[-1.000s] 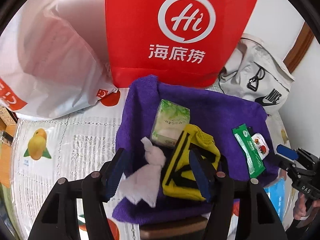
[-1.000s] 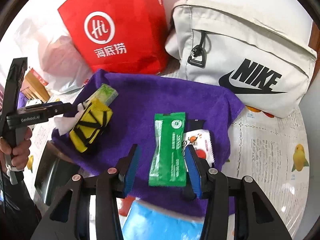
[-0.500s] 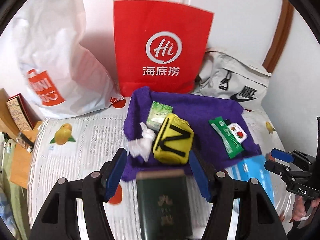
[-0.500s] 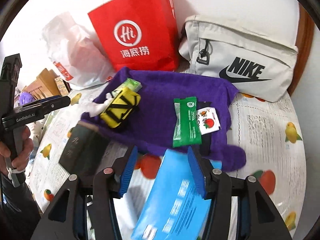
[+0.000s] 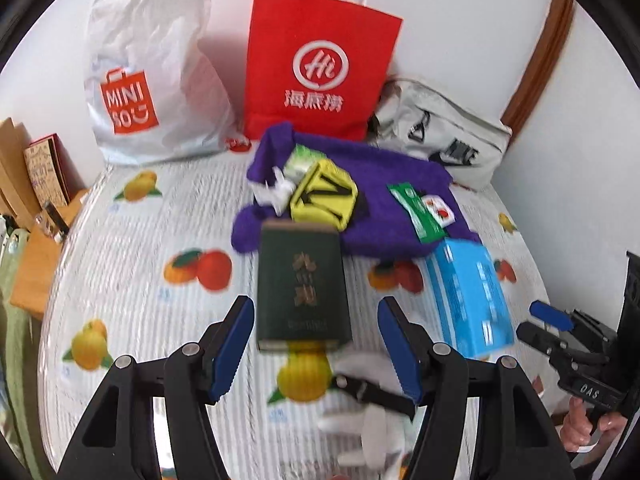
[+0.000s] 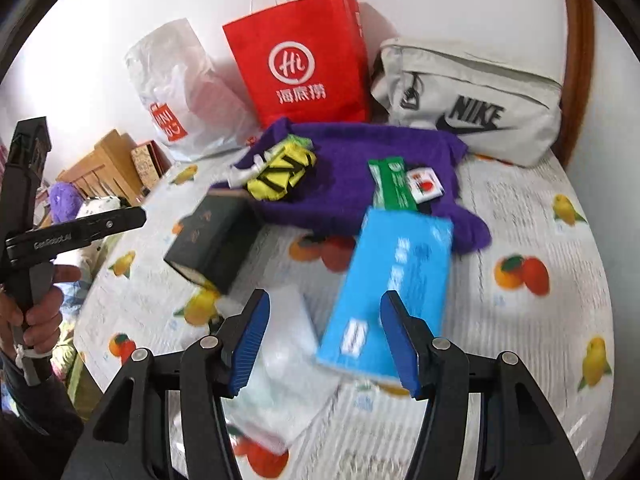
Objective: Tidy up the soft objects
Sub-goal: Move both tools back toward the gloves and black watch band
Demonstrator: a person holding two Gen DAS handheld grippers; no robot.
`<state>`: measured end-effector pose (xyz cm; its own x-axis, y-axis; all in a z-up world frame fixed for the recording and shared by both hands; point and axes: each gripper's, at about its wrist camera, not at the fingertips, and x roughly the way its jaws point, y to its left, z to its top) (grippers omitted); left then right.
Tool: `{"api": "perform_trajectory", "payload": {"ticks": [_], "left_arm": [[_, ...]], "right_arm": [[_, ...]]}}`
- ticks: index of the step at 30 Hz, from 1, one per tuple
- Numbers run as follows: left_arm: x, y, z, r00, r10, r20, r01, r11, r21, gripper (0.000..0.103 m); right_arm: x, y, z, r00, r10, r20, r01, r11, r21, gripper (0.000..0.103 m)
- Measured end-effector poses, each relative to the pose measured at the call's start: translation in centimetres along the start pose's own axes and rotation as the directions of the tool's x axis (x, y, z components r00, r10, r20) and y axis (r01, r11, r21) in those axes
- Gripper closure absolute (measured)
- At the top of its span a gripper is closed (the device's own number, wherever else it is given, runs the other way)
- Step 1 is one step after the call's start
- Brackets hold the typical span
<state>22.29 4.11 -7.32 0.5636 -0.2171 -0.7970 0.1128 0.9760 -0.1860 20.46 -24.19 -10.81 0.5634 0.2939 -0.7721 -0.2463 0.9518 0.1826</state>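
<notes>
Nearest, the left gripper [image 5: 316, 346] hangs with fingers released above the fruit-print counter [image 5: 132, 264], nothing between them; below lies a blurred white soft object [image 5: 368, 424] with a black strap. The right gripper [image 6: 324, 338] has just been spreading its fingers and grasps nothing. Beyond them rest a dark green box [image 5: 302, 288] and a blue pack [image 6: 390, 292]. Farther on, a purple towel [image 6: 352, 164] carries a yellow pouch [image 5: 324, 196], a white tissue [image 5: 276, 192], a green sachet [image 6: 390, 184] and a small white packet [image 6: 426, 184]. A red paper bag [image 5: 320, 64], a white plastic bag [image 5: 148, 76] and a grey Nike bag [image 6: 472, 100] stand against the wall.
</notes>
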Motion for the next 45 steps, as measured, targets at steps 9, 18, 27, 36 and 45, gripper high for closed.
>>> {"api": "perform_trajectory", "payload": {"ticks": [9,18,27,36,45], "left_arm": [[0.6,-2.4,-6.1,0.998,-0.042,-0.04,0.044,0.997,0.063,0.041],[4.6,-5.0,-8.6,0.992,-0.062,-0.114,0.072,0.993,0.091,0.041],[9.5,-7.7,-9.1,0.985,-0.001,-0.175,0.029,0.987,0.158,0.037],[6.5,-6.3,-8.6,0.984,-0.129,-0.121,0.145,0.979,0.142,0.076],[5.1,-5.3,-9.1,0.986,-0.127,-0.104,0.144,0.974,0.175,0.082]], "right_arm": [[-0.4,-1.1,-5.2,0.999,-0.015,-0.032,0.018,0.995,0.093,0.046],[0.0,-2.2,-10.1,0.998,0.011,-0.063,-0.001,0.988,0.157,0.045],[-0.4,-2.2,-10.9,0.999,-0.021,-0.046,0.025,0.994,0.109,0.045],[1.2,-1.7,-11.1,0.996,-0.041,-0.075,0.047,0.996,0.078,0.045],[2.1,-0.1,-11.3,0.995,-0.035,-0.098,0.039,0.999,0.038,0.045]]}}
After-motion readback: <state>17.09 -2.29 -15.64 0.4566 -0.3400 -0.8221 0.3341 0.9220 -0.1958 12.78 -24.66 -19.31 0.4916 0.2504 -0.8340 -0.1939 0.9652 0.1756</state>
